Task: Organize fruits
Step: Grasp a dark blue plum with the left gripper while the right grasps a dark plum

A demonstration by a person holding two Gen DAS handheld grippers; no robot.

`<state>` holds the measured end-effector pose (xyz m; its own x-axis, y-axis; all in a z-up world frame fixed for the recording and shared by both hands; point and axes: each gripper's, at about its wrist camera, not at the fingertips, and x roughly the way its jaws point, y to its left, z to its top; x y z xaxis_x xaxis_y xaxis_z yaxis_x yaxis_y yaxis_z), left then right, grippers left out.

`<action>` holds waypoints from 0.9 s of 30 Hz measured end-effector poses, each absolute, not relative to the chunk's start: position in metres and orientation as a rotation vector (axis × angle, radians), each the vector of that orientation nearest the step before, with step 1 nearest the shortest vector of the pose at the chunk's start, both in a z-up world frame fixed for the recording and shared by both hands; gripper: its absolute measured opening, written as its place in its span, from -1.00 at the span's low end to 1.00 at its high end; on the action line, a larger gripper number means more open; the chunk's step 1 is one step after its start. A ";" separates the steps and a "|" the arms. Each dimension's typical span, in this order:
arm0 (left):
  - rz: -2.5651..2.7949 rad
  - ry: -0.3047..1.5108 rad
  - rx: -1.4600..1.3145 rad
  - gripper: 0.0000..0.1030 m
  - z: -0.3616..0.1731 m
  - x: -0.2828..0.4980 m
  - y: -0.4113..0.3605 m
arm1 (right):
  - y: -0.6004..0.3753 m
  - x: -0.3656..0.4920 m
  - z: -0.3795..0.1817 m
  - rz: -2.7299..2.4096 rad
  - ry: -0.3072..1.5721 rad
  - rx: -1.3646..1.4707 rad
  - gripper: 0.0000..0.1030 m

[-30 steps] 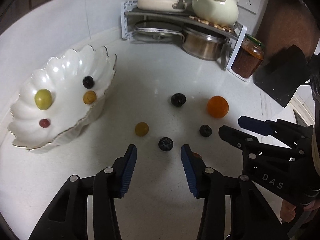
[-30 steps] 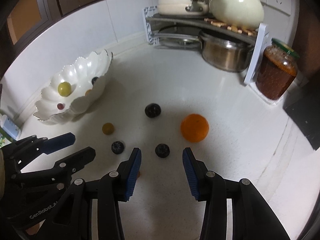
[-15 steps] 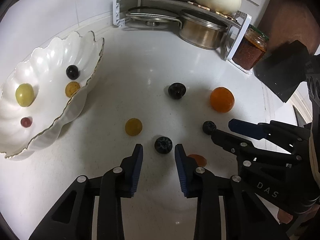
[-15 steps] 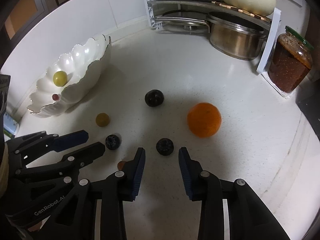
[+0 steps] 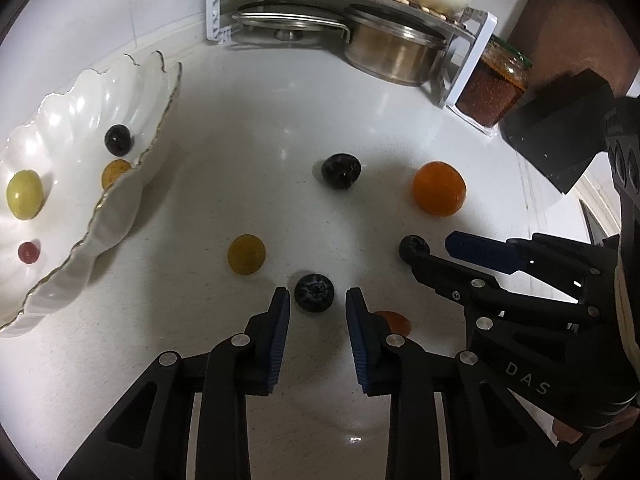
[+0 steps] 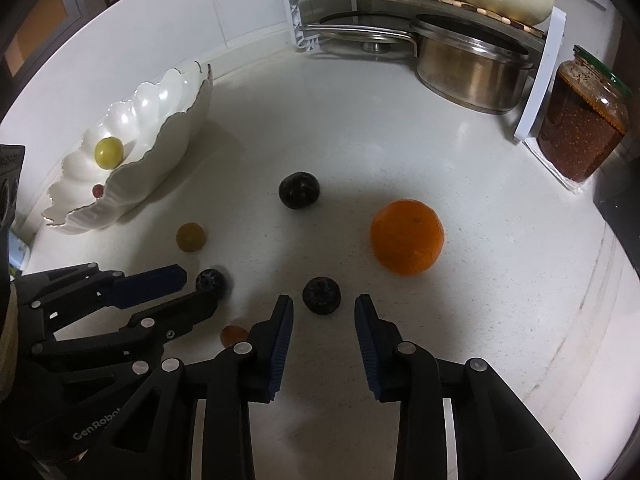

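My left gripper (image 5: 317, 300) points down at the white counter. A blueberry (image 5: 314, 292) sits between its blue fingertips, with a thin gap on each side. My right gripper (image 6: 324, 306) brackets a second blueberry (image 6: 321, 296) the same way, pads clear of it. Both stand narrowly open. Loose on the counter lie an orange (image 6: 406, 237), a dark plum (image 6: 299, 191), an amber grape (image 5: 246, 255) and a small red-orange fruit (image 5: 394, 322). The scalloped white bowl (image 5: 80, 112) at the left holds several small fruits, including a green grape (image 5: 24, 195).
A corner rack (image 6: 298, 8) at the back carries cream pots, with a steel pot (image 6: 468, 68) and a lid beneath. A jar of red paste (image 6: 580, 128) stands at the right beside a black box (image 5: 560, 128). The two grippers sit close side by side.
Both grippers sank toward the counter and narrowed their jaws. Each blueberry now lies between the fingertips instead of ahead of them.
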<state>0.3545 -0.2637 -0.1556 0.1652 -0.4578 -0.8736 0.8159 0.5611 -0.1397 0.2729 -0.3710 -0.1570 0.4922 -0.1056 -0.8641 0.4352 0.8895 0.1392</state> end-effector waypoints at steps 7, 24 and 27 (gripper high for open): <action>-0.944 1.061 0.417 -0.43 -0.158 0.355 -0.271 | -0.373 0.277 -0.161 -0.330 1.017 0.367 -0.35; -0.923 1.062 0.426 -0.55 -0.166 0.359 -0.278 | -0.374 0.285 -0.174 -0.318 1.036 0.368 -0.56; -0.919 1.057 0.430 -0.55 -0.165 0.359 -0.277 | -0.375 0.284 -0.175 -0.318 1.034 0.371 -0.56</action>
